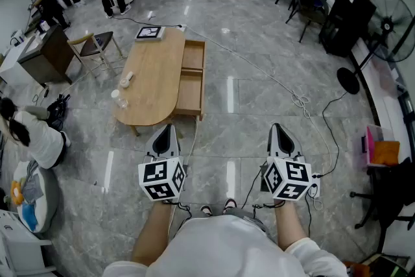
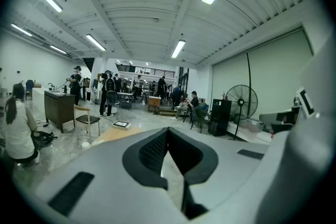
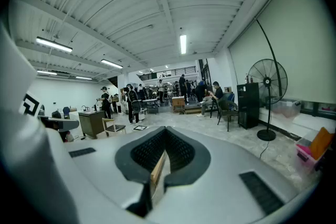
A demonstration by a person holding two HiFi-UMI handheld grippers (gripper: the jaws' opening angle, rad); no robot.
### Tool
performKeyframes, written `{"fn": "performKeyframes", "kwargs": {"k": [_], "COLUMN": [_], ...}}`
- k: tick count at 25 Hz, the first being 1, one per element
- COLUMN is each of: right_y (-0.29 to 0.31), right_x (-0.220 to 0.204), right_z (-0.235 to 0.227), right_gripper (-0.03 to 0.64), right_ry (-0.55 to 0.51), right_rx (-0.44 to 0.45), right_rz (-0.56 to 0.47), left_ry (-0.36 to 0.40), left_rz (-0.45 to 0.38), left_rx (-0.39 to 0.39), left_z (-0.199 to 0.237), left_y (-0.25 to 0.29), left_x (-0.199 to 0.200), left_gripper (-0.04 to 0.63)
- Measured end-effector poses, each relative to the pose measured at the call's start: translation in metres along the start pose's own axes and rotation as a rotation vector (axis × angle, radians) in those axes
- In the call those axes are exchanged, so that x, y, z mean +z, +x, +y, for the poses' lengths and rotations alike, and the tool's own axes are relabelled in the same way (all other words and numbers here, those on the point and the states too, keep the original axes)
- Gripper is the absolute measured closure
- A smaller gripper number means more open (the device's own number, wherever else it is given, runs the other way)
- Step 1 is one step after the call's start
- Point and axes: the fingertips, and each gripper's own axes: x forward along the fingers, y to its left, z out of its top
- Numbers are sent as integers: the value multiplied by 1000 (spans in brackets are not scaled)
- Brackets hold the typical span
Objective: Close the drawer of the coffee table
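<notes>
Two grippers are held side by side over the grey floor (image 1: 259,100), both pointing towards the coffee table (image 1: 152,74) and slightly downward.

1. Left gripper (image 1: 166,130): the jaws are fully closed, tips meeting, with nothing gripped between them. Its marker cube (image 1: 161,179) sits at the rear of the unit.
2. Right gripper (image 1: 277,128): the jaws are likewise pressed together at the tips and carry no object. Its marker cube (image 1: 288,180) sits at the rear.

Coffee table: a light wooden top with rounded ends, standing ahead of the left gripper and well apart from both units.

Drawer (image 1: 190,78): pulled out from the table's long edge on the right side (as seen in the head view). Its wooden interior is exposed and divided into two compartments by a cross wall. Neither gripper touches it.

Items on the table top: two small white cups (image 1: 118,95) near the left edge, and a flat marker board (image 1: 149,33) at the far end.

Surroundings: a wooden chair (image 1: 97,45) beyond the table on the left, a cable (image 1: 285,87) running across the floor, and a standing fan (image 1: 389,26) at the right wall.
</notes>
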Motion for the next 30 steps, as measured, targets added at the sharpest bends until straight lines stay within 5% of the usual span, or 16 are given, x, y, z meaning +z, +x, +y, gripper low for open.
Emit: {"fn": "performKeyframes", "kwargs": {"k": [21, 30], "right_y": [-10, -14], "right_x": [3, 11], "right_z": [12, 13], "right_gripper": [615, 497], "right_ry": [24, -6], "right_rx": [51, 51], "right_rz": [-21, -43], "left_ry": [-8, -21], "left_rz": [-35, -24], "left_rx": [-6, -41], "left_z": [-8, -13], "left_y": [-12, -14], "left_x": [4, 3], "left_gripper": [598, 429]}}
